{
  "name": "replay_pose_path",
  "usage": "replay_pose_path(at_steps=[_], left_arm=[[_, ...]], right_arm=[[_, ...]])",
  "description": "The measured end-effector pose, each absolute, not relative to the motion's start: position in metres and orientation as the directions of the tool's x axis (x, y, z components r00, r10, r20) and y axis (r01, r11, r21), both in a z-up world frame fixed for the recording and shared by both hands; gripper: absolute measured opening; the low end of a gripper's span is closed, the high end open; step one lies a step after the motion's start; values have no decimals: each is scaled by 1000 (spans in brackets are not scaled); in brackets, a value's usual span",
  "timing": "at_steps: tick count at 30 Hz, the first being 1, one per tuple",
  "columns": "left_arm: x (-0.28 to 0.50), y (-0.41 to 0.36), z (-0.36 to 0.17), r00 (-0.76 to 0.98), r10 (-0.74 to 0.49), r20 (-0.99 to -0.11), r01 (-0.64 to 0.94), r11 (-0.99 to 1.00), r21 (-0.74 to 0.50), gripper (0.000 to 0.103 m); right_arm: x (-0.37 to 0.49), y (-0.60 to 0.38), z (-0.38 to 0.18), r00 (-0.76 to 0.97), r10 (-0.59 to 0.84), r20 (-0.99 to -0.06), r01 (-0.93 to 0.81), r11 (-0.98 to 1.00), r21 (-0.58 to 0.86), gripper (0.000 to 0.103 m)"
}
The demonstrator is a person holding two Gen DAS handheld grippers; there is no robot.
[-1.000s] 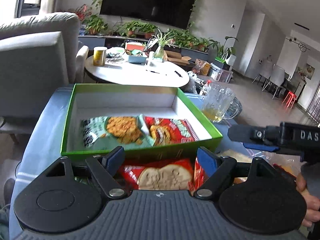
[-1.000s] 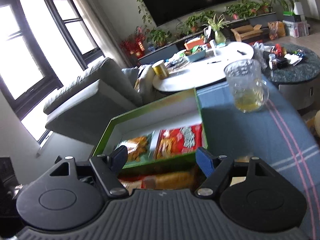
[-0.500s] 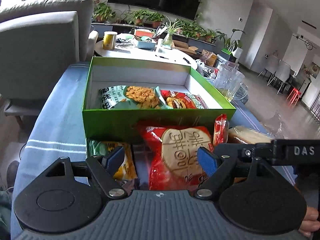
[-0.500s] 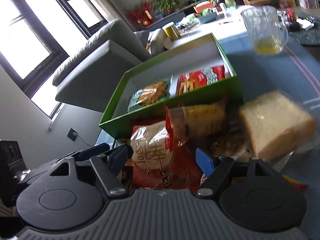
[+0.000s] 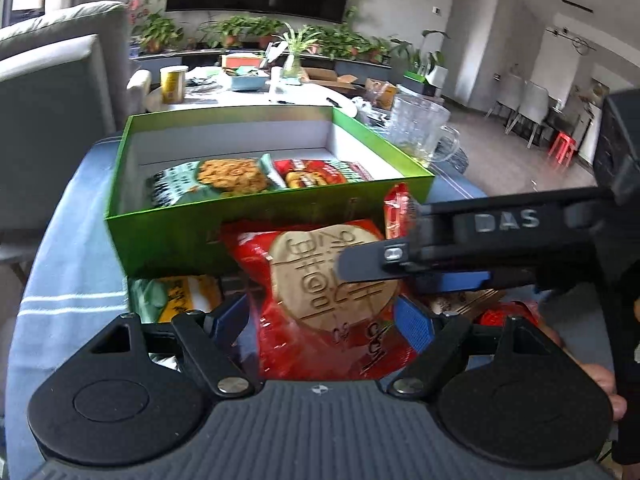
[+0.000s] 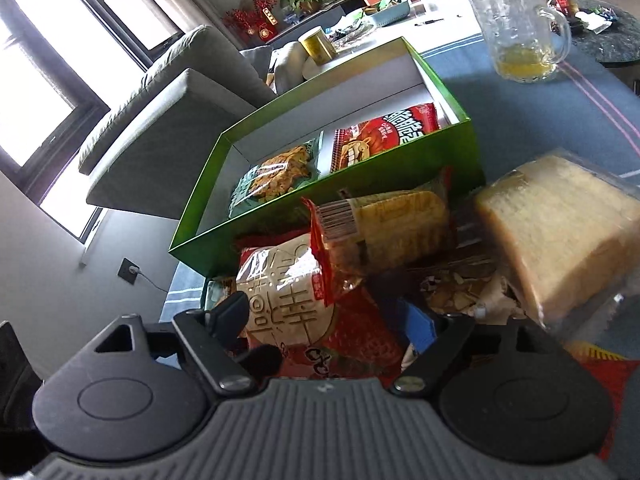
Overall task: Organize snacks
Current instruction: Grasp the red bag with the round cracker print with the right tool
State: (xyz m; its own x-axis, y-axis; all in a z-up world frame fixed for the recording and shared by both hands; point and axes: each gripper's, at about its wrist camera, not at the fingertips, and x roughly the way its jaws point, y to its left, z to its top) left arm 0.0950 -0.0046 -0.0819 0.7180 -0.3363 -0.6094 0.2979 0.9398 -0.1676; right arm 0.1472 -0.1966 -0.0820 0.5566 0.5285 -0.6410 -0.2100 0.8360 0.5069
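Note:
A green box point(image 5: 168, 236) point(image 6: 400, 164) sits on the blue cloth with a green snack bag point(image 5: 216, 180) and a red snack bag point(image 5: 320, 174) inside. In front of it lies a red packet with a round cracker picture point(image 5: 320, 296) point(image 6: 288, 304). My left gripper point(image 5: 320, 320) is open, its fingers on either side of this packet. My right gripper point(image 6: 324, 320) is open over the same packet; it shows from the side in the left wrist view point(image 5: 372, 264). A yellow-red packet point(image 6: 384, 228) leans on the box. Wrapped bread point(image 6: 560, 236) lies to the right.
A glass mug point(image 6: 520, 28) point(image 5: 420, 132) with a little yellow liquid stands right of the box. A green-yellow packet point(image 5: 176, 296) lies at the box's near left corner. A grey sofa point(image 6: 168, 120) is behind the box. A white round table point(image 5: 248, 96) stands beyond.
Both grippers have dropped and closed in on the pile in front of the box. The red cracker packet now sits between the fingers of each. The right gripper has crossed in front of the left camera.

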Motion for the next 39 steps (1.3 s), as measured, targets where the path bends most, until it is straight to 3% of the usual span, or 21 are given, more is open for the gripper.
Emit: replay_pose_path(at_steps=[11, 28, 39], left_arm=[[113, -16, -91, 703, -323, -634, 293, 943, -156, 78], [126, -5, -97, 677, -397, -620, 284, 918, -278, 80], [127, -8, -95, 680, -397, -617, 288, 918, -274, 81]], right_arm=[[164, -179, -86, 523, 530, -668, -213, 840, 499, 80], [171, -173, -85, 548, 499, -672, -226, 861, 456, 79], [173, -180, -85, 540, 516, -665, -220, 849, 480, 79]])
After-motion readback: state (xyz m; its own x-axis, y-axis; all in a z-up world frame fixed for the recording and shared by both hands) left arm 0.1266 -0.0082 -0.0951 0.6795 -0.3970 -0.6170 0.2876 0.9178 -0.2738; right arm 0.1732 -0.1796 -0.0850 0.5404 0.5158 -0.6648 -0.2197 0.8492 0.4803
